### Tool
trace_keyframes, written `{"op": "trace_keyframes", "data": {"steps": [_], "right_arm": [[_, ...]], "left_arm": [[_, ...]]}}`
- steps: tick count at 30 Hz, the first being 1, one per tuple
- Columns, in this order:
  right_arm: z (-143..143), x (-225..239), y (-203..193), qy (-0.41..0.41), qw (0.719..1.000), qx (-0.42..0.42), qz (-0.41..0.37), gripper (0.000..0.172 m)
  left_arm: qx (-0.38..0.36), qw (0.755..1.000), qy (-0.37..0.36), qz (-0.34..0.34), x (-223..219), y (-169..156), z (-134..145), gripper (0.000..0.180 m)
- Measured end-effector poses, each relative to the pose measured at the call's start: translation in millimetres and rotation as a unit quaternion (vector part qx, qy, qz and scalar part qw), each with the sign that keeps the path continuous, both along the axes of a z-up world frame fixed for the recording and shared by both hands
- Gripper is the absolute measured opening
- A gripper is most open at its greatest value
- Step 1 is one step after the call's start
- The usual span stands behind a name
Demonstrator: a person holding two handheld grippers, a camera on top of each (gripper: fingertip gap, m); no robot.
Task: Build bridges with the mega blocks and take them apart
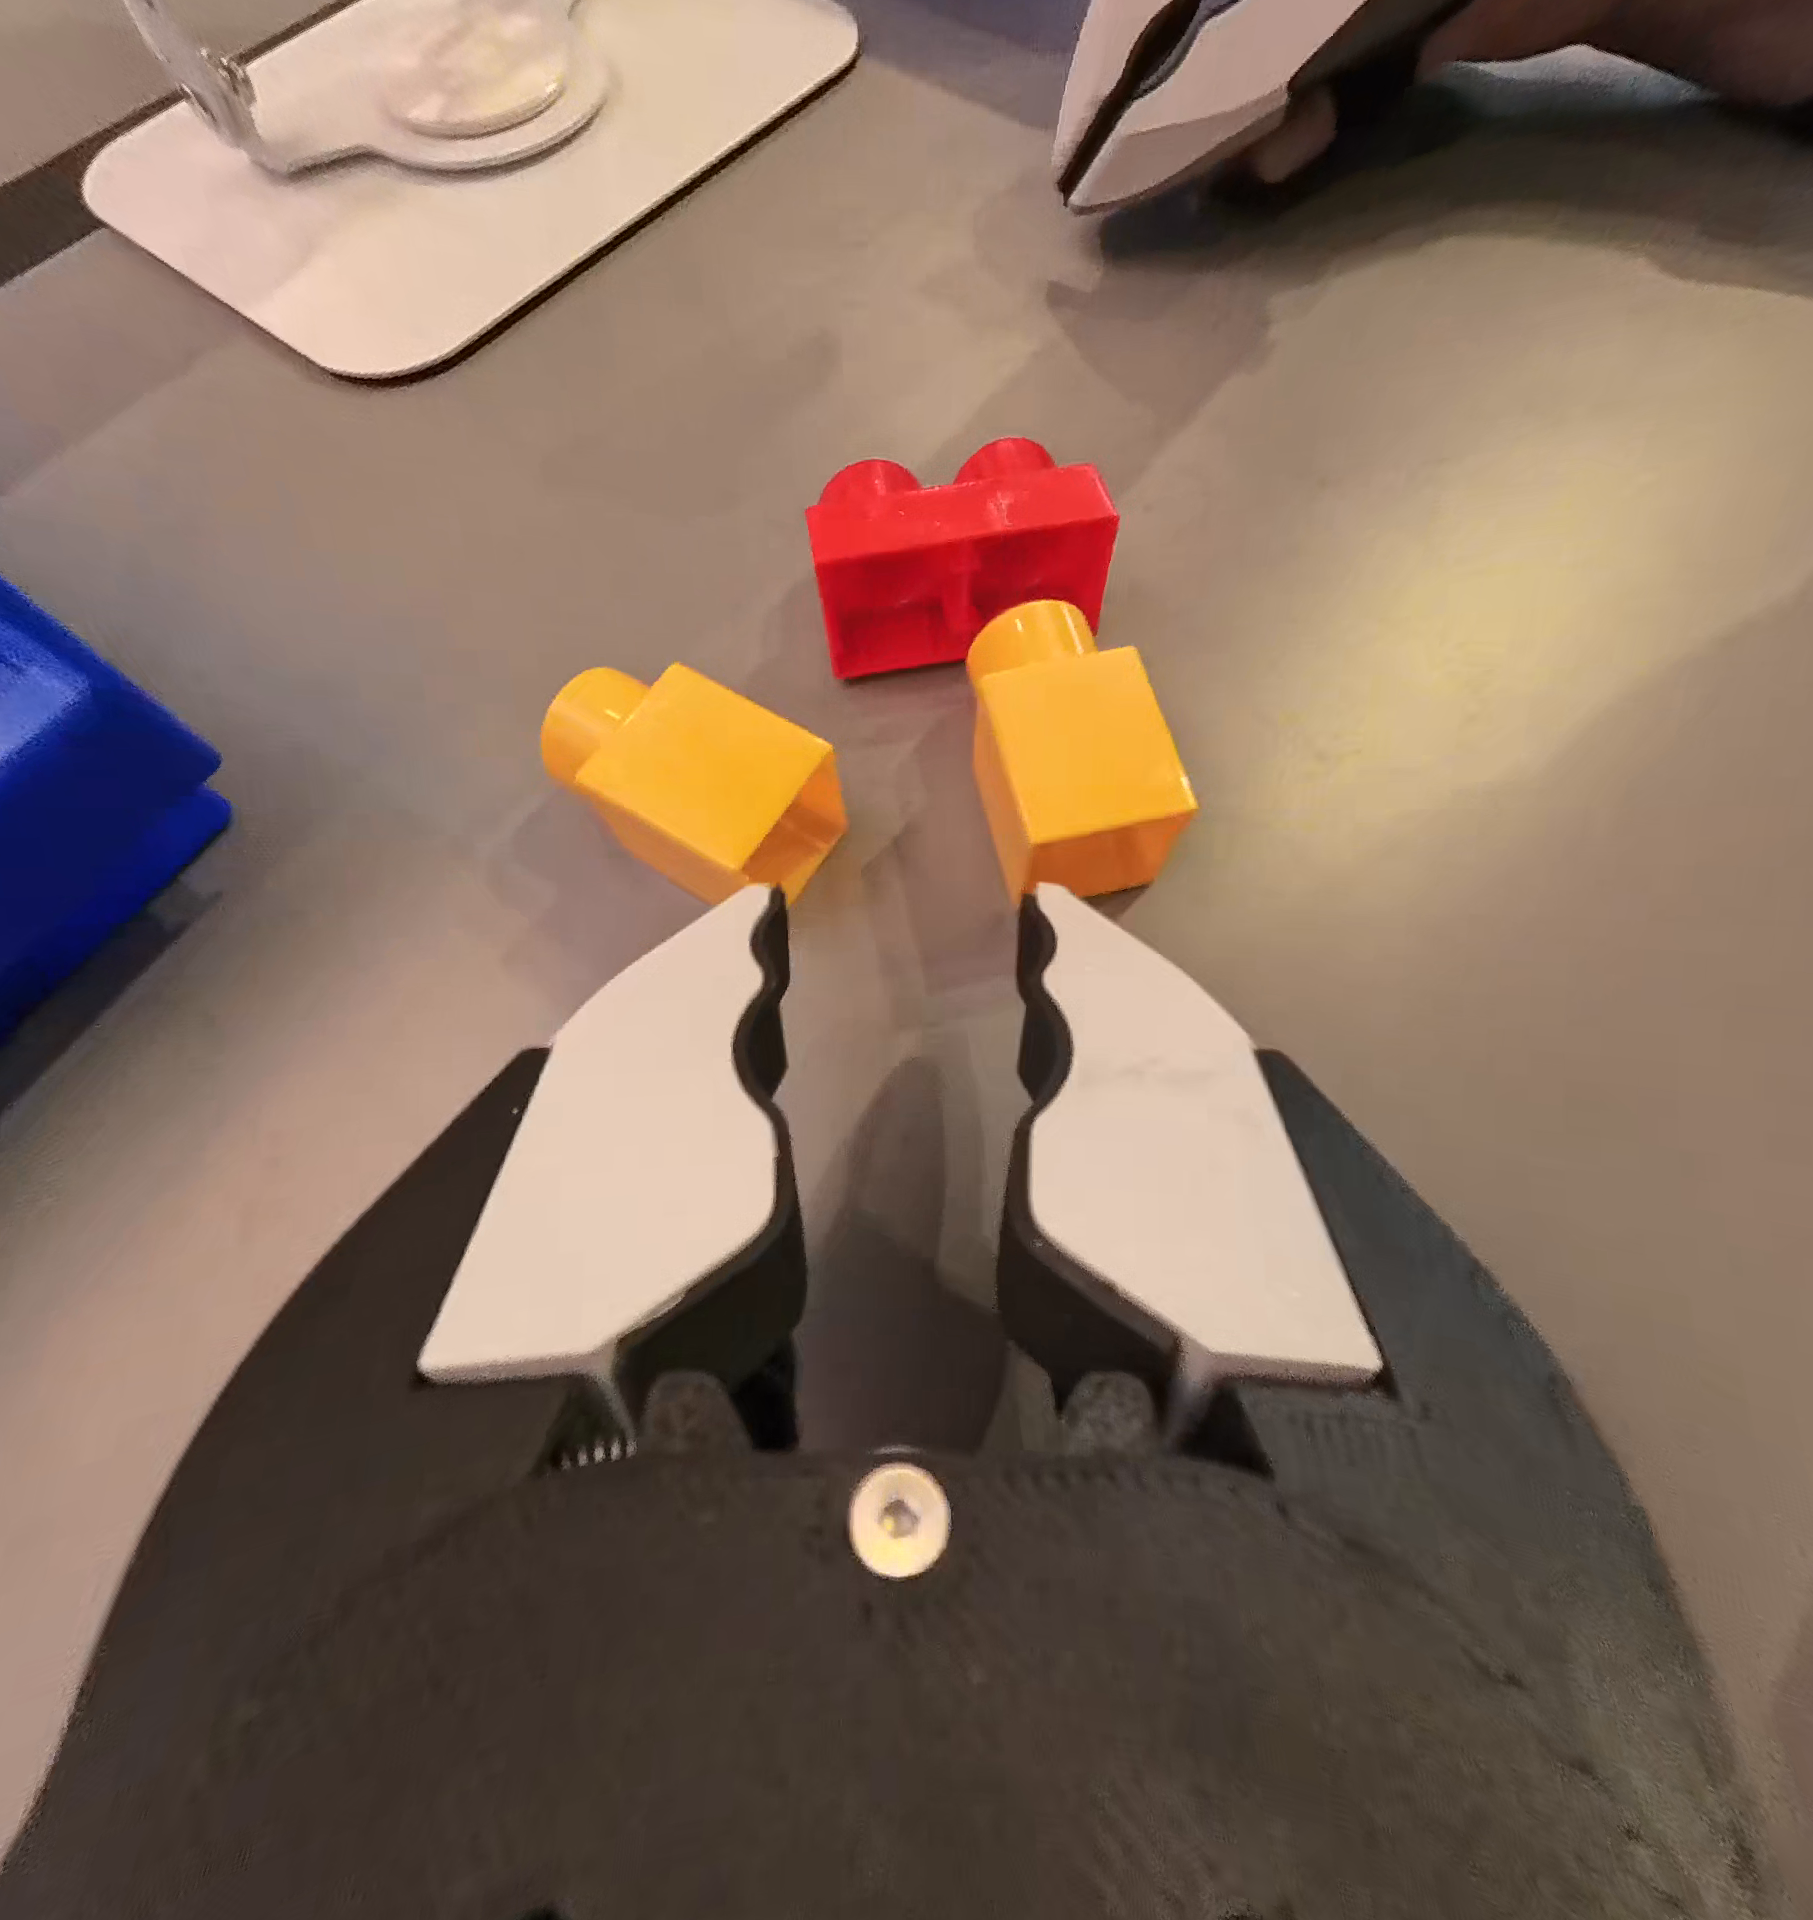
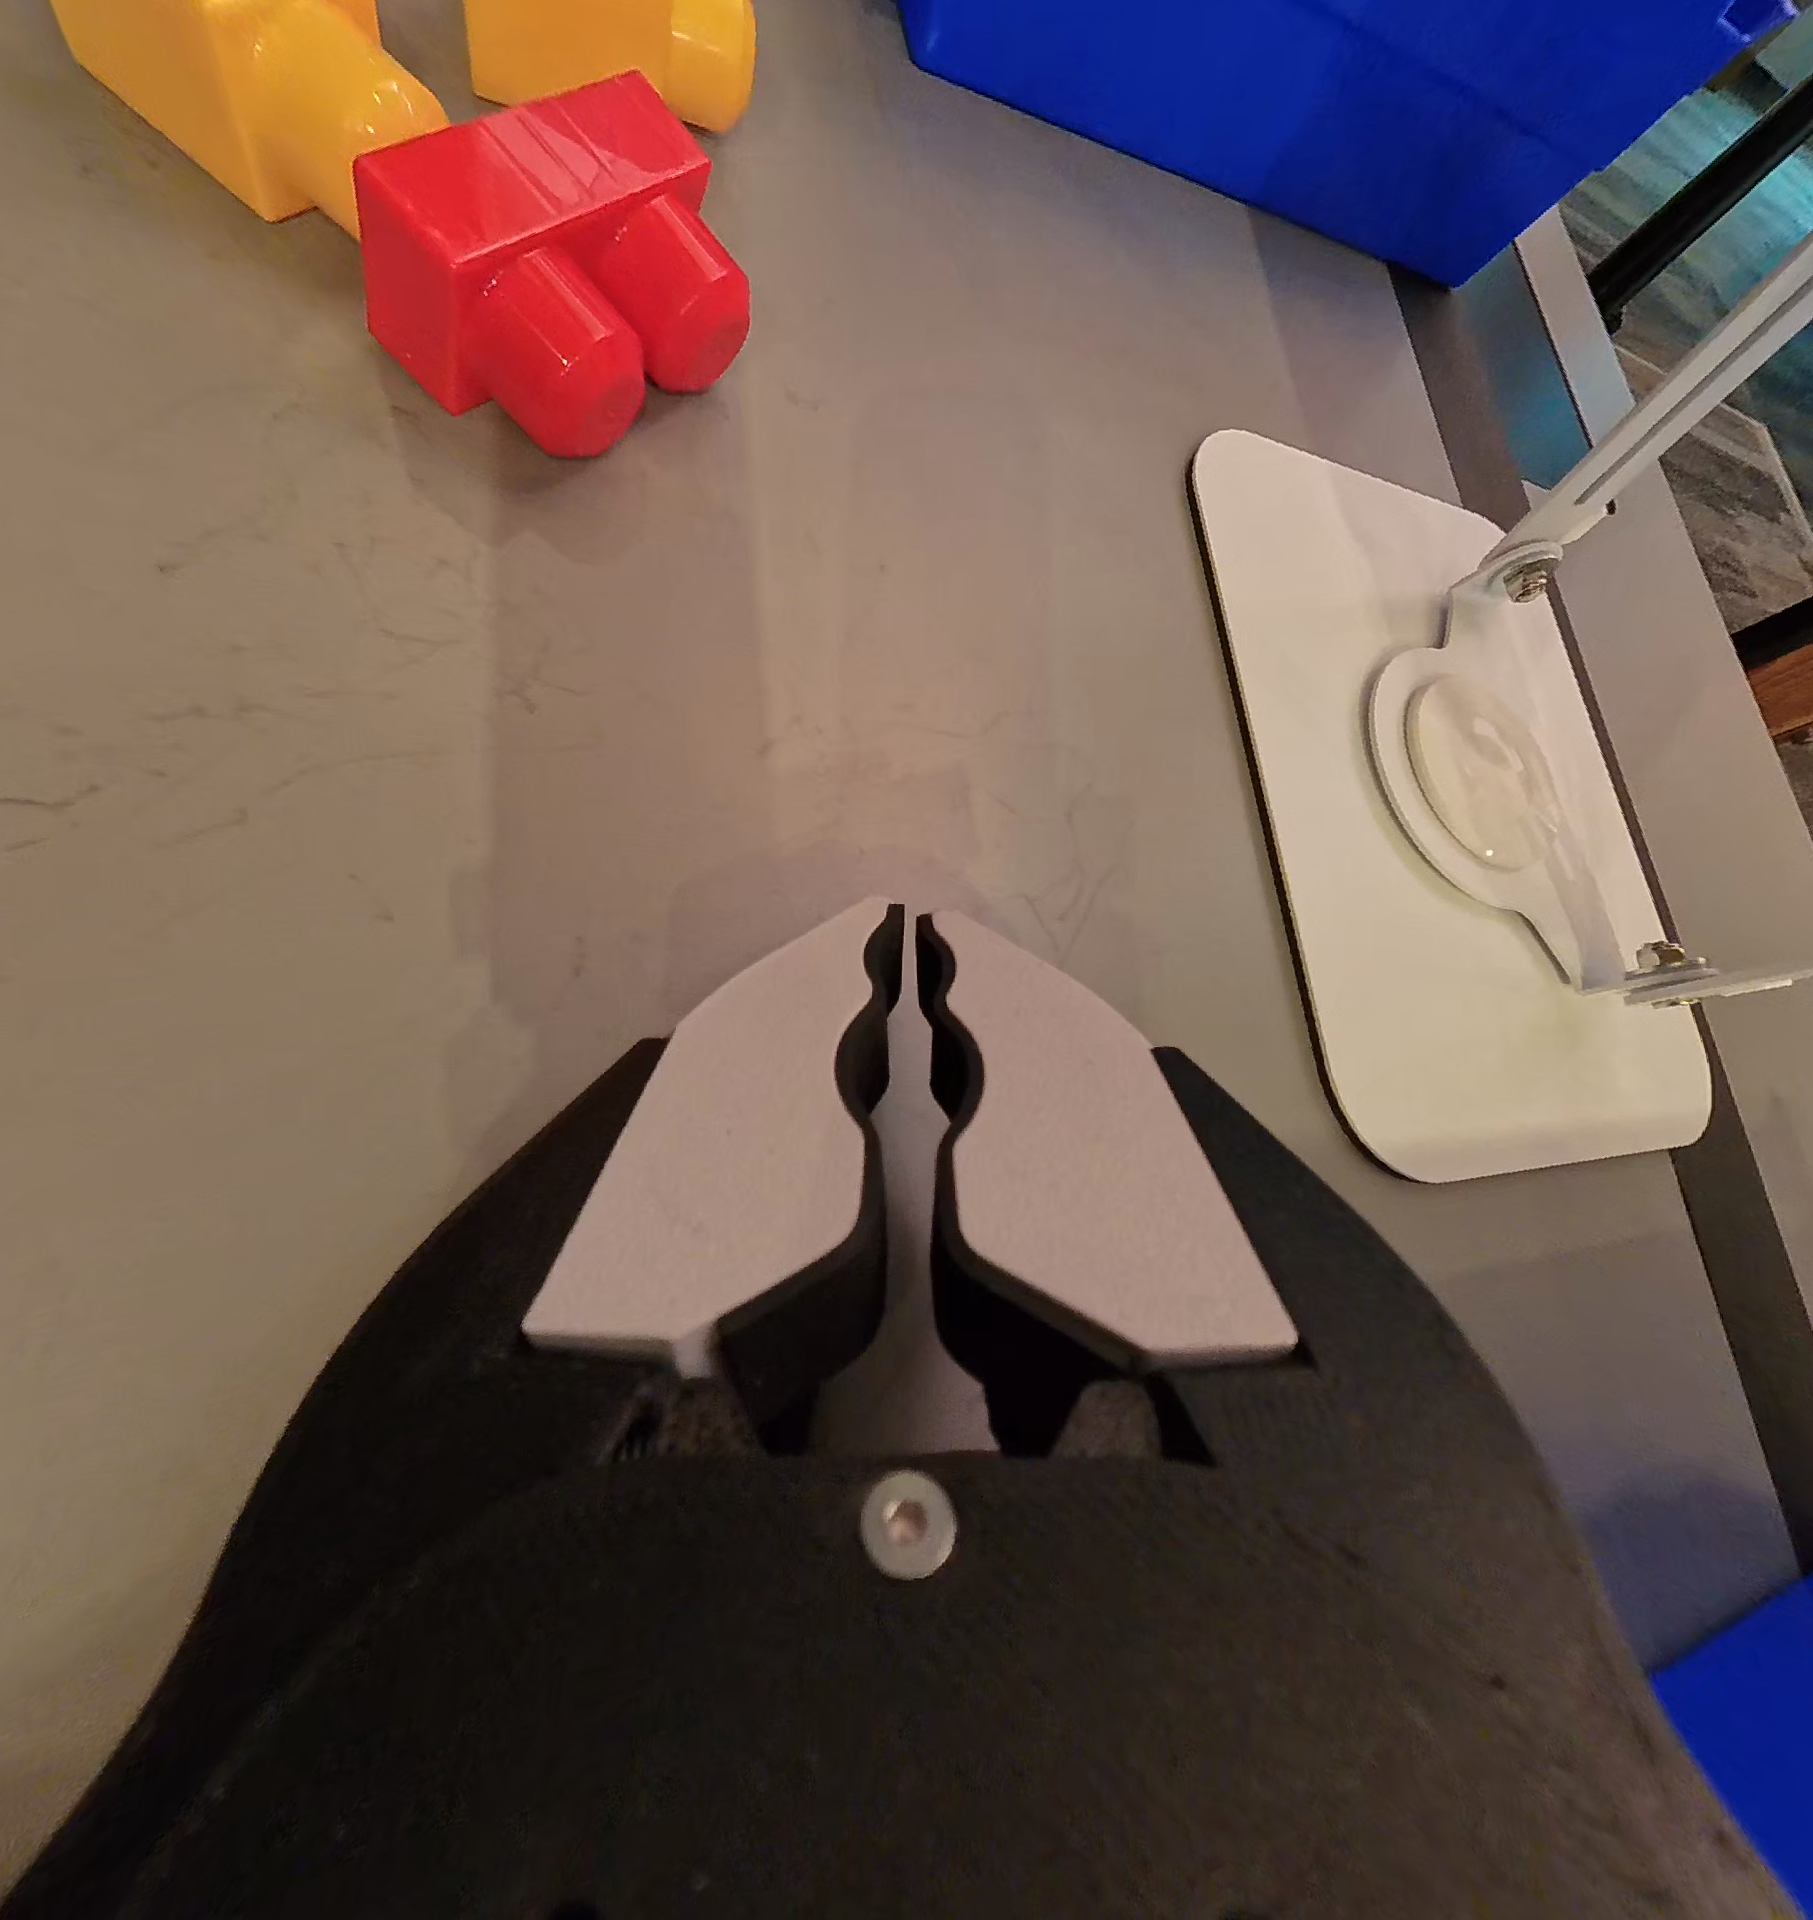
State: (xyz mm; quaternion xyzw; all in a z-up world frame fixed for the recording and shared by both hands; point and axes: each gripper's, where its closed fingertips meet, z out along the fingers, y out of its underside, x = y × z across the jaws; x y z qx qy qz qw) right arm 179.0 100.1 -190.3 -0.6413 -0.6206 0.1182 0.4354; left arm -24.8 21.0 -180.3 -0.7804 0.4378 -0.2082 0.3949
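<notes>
Left claw low over the worktop, jaws parted, nothing between; one yellow block just beyond its left tip, second yellow block just beyond the right tip, both on their sides. Red block farther ahead. Right claw nearly closed, gripping nothing, bare worktop ahead; red block ahead-left, white mat right near worktop edge, blue bin ahead-right.

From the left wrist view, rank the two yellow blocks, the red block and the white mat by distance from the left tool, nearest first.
1. Two yellow blocks, left and right, lying just past the left tool's tips; too close to rank.
2. Red block, behind them, centre.
3. White mat, far left.
</notes>
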Motion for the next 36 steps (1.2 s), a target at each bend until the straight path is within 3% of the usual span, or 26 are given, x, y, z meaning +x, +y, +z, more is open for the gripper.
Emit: {"op": "trace_keyframes", "data": {"steps": [6,14,23,26,29,32,36], "right_arm": [[0,0,-1,0.0,1.0,0.001,0.002,0.002],[0,0,-1,0.0,1.0,0.001,0.004,0.002],[7,-4,-1,0.013,1.0,0.0,-0.001,0.004],[36,-28,-1,0.077,0.997,0.001,0.006,0.005],[59,-64,5,0.161,0.984,-0.075,0.028,0.01],[63,-110,19,0.139,0.984,-0.101,0.056,0.008],[39,-165,37,0.081,0.984,-0.127,0.094,0.003]], "left_arm": [[0.013,0.999,0.04,0.015,12,4,-8,0.043],[0.01,0.997,0.053,0.062,5,33,-11,0.042],[-0.009,0.998,0.066,0.013,12,39,-18,0.039],[-0.011,0.998,0.059,0.011,11,40,-16,0.039],[-0.005,0.998,0.057,0.013,11,40,-15,0.039],[-0.006,0.998,0.065,0.014,12,40,-17,0.039],[-0.004,0.998,0.066,0.013,13,39,-17,0.039]]}}
